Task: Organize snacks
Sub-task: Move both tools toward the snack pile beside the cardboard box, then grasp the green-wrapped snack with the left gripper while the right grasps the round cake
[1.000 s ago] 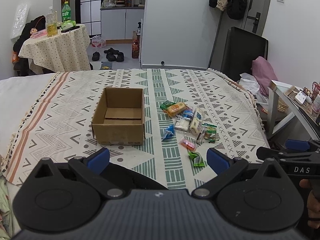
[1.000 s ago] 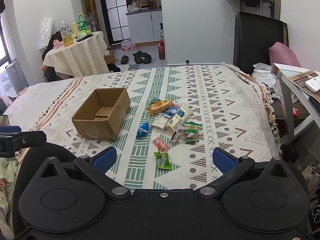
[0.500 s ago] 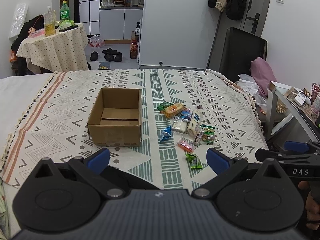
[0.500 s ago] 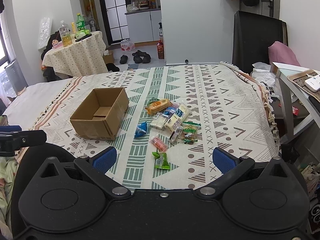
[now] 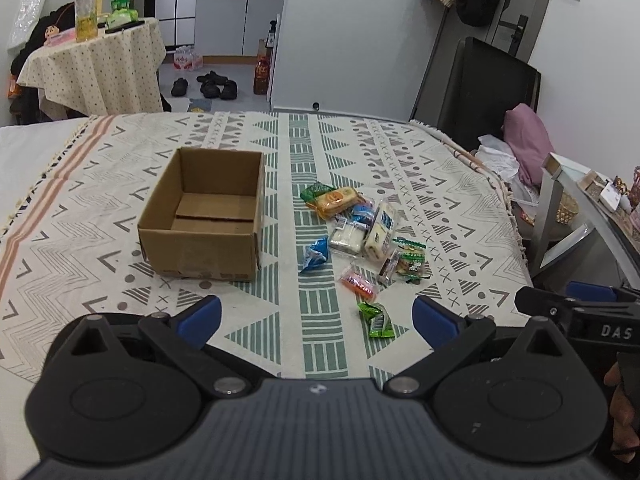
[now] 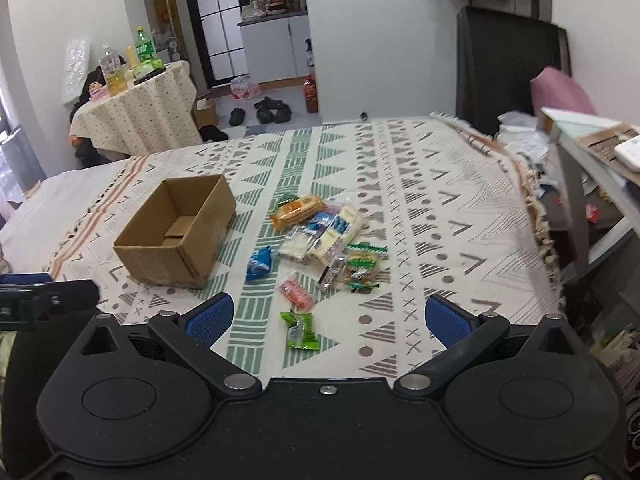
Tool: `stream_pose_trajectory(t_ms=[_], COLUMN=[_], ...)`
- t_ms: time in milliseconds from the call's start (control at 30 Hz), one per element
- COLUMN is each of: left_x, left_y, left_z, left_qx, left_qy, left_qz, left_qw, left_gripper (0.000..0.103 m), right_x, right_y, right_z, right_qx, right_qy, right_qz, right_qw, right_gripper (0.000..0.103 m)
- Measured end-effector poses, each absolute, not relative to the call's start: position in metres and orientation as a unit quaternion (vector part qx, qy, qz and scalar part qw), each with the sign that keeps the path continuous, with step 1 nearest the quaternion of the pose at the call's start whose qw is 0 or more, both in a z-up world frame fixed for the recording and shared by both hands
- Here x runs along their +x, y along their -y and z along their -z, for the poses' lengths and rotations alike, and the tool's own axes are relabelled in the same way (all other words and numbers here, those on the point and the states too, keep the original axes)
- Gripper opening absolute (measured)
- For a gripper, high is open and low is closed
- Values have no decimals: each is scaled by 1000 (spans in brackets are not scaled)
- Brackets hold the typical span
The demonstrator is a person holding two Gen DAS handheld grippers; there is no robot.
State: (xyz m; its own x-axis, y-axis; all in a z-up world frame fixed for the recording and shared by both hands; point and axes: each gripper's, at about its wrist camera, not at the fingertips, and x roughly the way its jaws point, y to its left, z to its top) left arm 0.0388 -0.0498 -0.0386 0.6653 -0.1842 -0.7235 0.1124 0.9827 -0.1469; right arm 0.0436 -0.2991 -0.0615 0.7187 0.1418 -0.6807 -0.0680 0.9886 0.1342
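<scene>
An open, empty cardboard box (image 5: 204, 216) (image 6: 176, 230) sits on the patterned bedspread (image 5: 320, 148). To its right lies a loose pile of snack packets (image 5: 360, 224) (image 6: 324, 236): an orange pack (image 5: 334, 200), a blue packet (image 5: 316, 254), a pink one (image 5: 358, 282) and a green one (image 5: 376, 320) (image 6: 302, 330) nearest me. My left gripper (image 5: 316, 318) is open and empty, held above the bed's near edge. My right gripper (image 6: 326, 314) is open and empty, with the green packet between its fingertips in view but farther away.
A small round table with bottles (image 5: 96, 56) stands at the back left. A black chair (image 5: 480, 92) and a side table with clutter (image 5: 592, 200) stand to the right of the bed. Shoes (image 5: 212, 86) lie on the floor beyond.
Both grippers have moved forward toward the bed; the box and the snacks look larger and closer. Both stay open and empty.
</scene>
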Motion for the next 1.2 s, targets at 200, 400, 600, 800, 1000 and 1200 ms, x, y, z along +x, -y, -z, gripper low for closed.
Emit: stream_pose_trajectory(t_ms=[200, 400, 600, 800, 1000, 1200], left_x=[57, 75, 93, 113, 131, 148], left_y=[59, 70, 84, 99, 110, 123], left_z=[52, 67, 87, 109, 130, 155], left_qx=[-53, -65, -72, -82, -98, -120], left_qy=[-411, -421, -438, -462, -482, -507], left_qz=[78, 81, 82, 85, 76, 63], left_qw=[907, 901, 892, 879, 868, 851], left_gripper=[101, 101, 98, 91, 85, 76], right_x=[58, 72, 90, 108, 124, 141], right_y=[307, 317, 331, 340, 348, 355], right_z=[71, 83, 100, 112, 123, 139], right_qx=[69, 79, 112, 138, 157, 173], right_qy=[-386, -396, -421, -432, -443, -458], right_qz=[-60, -50, -54, -50, -45, -35], right_qw=[918, 913, 899, 890, 881, 871], right_gripper=[103, 103, 90, 86, 83, 69])
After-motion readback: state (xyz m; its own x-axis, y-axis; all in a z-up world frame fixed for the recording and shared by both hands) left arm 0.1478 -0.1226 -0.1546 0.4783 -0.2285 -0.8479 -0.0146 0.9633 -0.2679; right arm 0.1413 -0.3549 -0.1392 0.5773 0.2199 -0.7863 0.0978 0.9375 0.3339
